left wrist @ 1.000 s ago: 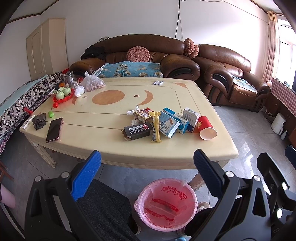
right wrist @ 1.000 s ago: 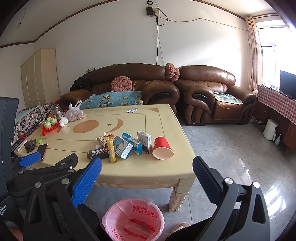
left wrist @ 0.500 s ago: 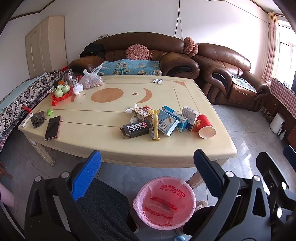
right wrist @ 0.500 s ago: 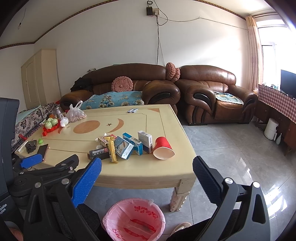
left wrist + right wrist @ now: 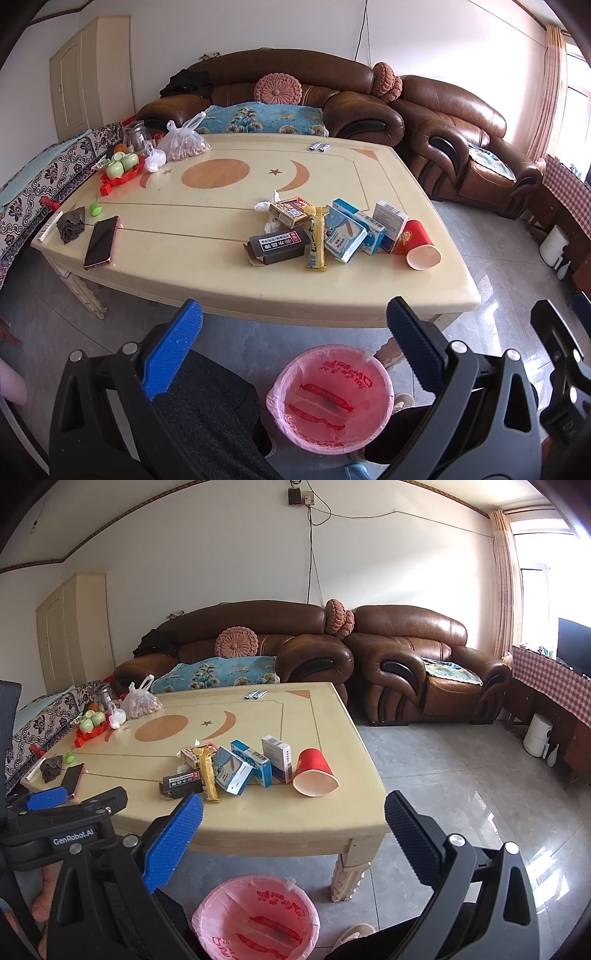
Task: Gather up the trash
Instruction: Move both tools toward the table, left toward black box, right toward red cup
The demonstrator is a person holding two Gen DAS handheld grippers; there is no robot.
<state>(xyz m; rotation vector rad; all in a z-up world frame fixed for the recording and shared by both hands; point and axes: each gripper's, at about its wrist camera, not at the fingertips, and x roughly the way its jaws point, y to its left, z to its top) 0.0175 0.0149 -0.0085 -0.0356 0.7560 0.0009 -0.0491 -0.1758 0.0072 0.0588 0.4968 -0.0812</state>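
Observation:
A heap of trash lies near the front right of the cream table (image 5: 184, 266): a black box (image 5: 279, 244), a yellow wrapper (image 5: 317, 236), blue-and-white cartons (image 5: 347, 232) and a tipped red paper cup (image 5: 421, 245). The same cup (image 5: 314, 773) and black box (image 5: 183, 783) show in the right wrist view. On the floor before the table stands a bin with a pink bag (image 5: 330, 398) (image 5: 256, 919). My left gripper (image 5: 293, 328) and right gripper (image 5: 293, 812) hover short of the table, both open with nothing between the fingers.
A phone (image 5: 101, 242), a grey cloth (image 5: 72, 229), a red tray with green cups (image 5: 122, 168) and a plastic bag of nuts (image 5: 184, 142) sit on the table's left side. Brown leather sofas (image 5: 461, 140) stand behind. Tiled floor (image 5: 461, 775) lies to the right.
Both cameras have risen slightly, so the table and bin sit a little lower in view. Nothing on the table has moved and both grippers stay open.

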